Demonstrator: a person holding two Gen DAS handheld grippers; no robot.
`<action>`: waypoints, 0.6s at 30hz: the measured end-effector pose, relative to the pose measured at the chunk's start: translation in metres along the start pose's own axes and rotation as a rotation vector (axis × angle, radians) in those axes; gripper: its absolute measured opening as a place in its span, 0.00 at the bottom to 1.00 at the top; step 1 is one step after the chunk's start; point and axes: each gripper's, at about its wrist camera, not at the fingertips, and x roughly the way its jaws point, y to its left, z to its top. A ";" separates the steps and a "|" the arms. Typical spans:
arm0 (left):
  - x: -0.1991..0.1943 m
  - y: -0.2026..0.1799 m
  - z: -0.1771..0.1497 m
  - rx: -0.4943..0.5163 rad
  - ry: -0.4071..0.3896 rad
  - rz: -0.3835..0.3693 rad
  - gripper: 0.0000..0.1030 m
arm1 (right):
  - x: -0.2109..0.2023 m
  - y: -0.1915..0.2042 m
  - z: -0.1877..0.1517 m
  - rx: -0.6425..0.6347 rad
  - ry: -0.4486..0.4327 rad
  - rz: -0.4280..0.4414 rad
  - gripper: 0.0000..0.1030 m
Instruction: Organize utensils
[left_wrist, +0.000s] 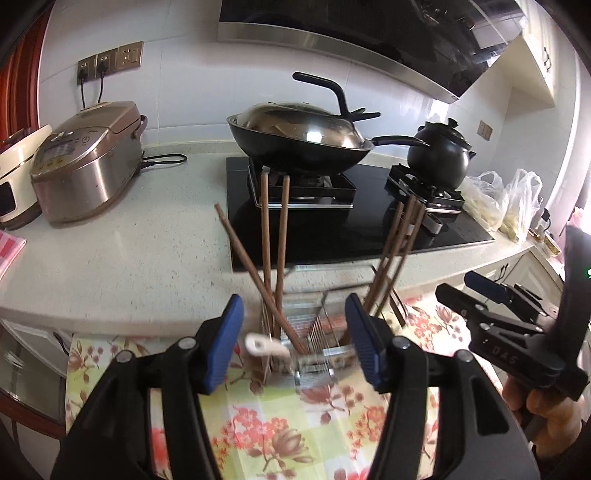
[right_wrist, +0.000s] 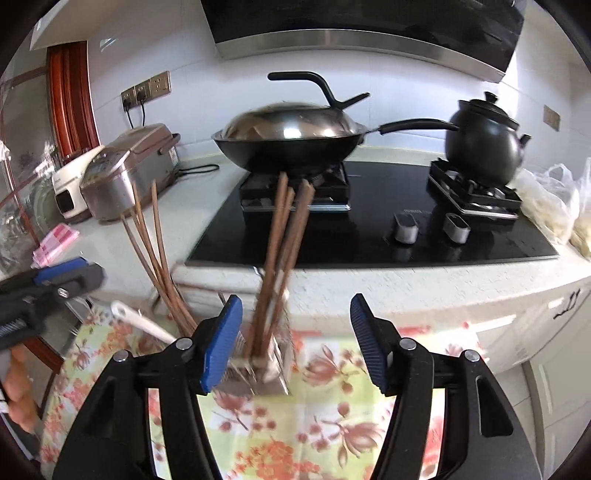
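Observation:
A metal wire utensil rack (left_wrist: 314, 341) stands on a floral tablecloth (left_wrist: 280, 435). Three brown chopsticks (left_wrist: 275, 236) stand in its left compartment and a bundle of several (left_wrist: 397, 240) in its right. A white utensil handle (left_wrist: 266, 347) pokes out at its front. My left gripper (left_wrist: 293, 339) is open and empty, just in front of the rack. My right gripper (right_wrist: 295, 339) is open and empty, with the rack (right_wrist: 258, 369) and the right bundle (right_wrist: 284, 236) near its left finger. It also shows in the left wrist view (left_wrist: 491, 295).
Behind the table runs a white counter (left_wrist: 129, 236) with a rice cooker (left_wrist: 88, 162), a black hob (left_wrist: 332, 221), a lidded wok (left_wrist: 299, 136), a black kettle (left_wrist: 441, 153) and plastic bags (left_wrist: 506, 203). White cabinets (right_wrist: 535, 332) stand to the right.

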 end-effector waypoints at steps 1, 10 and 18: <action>-0.006 -0.001 -0.010 -0.004 -0.011 0.005 0.62 | -0.004 0.000 -0.008 -0.005 -0.007 -0.008 0.61; -0.024 -0.018 -0.099 0.009 -0.042 0.010 0.78 | -0.042 0.007 -0.094 -0.012 -0.102 0.004 0.78; -0.032 -0.018 -0.166 0.015 -0.104 0.048 0.84 | -0.048 0.001 -0.151 0.006 -0.143 0.031 0.79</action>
